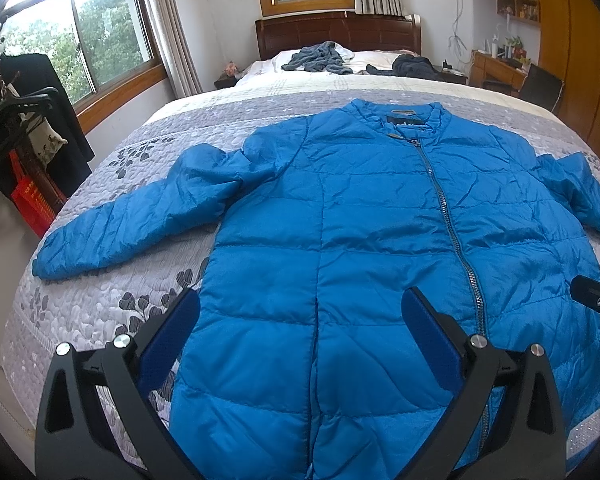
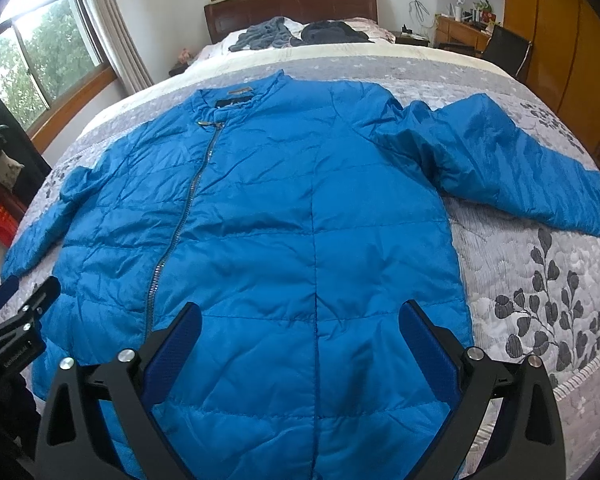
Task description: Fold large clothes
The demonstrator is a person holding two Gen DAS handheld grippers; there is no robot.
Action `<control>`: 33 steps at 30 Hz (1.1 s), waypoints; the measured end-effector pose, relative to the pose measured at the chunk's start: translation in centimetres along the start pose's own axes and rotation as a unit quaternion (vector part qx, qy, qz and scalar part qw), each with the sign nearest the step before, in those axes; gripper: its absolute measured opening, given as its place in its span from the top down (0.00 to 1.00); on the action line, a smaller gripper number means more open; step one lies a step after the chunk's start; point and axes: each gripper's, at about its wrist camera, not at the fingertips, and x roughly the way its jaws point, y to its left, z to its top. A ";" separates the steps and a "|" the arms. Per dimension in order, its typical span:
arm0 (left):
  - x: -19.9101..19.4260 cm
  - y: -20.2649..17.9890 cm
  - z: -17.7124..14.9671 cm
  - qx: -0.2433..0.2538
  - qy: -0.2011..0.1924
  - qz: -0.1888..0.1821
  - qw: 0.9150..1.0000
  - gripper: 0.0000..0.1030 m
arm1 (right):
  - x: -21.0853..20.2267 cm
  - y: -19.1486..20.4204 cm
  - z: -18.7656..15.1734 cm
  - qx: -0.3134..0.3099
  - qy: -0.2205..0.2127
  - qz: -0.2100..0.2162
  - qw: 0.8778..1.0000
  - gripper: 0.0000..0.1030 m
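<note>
We are hovering both gaping grippers, left (image 1: 300, 320) and right (image 2: 300, 332), empty over the flat, zipped, blue quilted puffer jacket (image 1: 360, 208); we are judging the sleeves should fold inward first.

A blue quilted jacket (image 1: 340, 208) lies flat, front up and zipped, on the bed (image 1: 100, 304), collar at the far end, both sleeves spread outward.

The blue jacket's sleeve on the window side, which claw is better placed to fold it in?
Probably left. The left claw hangs open over the blue jacket on that sleeve's side; the right claw is beyond the zipper.
</note>
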 end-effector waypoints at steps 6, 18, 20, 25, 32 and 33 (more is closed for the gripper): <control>0.1 0.1 0.0 -0.001 0.002 -0.001 1.000 0.03 | -0.1 0.1 -0.1 -0.004 -0.006 -0.009 1.000 0.04; 0.2 0.1 -0.1 -0.002 0.003 -0.001 1.000 0.03 | 0.3 -0.2 0.0 -0.003 -0.005 -0.017 1.000 0.04; 0.2 0.1 -0.1 -0.003 0.003 -0.001 1.000 0.03 | 0.3 -0.2 0.0 -0.003 -0.006 -0.017 1.000 0.04; 0.2 0.1 -0.1 -0.002 0.004 -0.001 1.000 0.03 | 0.4 -0.1 0.0 -0.006 -0.005 -0.018 1.000 0.04; 0.2 0.1 -0.1 -0.002 0.004 -0.001 1.000 0.03 | 0.4 -0.1 0.0 -0.007 -0.006 -0.020 1.000 0.04; 0.2 0.1 -0.1 -0.002 0.004 0.000 1.000 0.03 | 0.4 -0.1 0.0 -0.007 -0.006 -0.020 1.000 0.04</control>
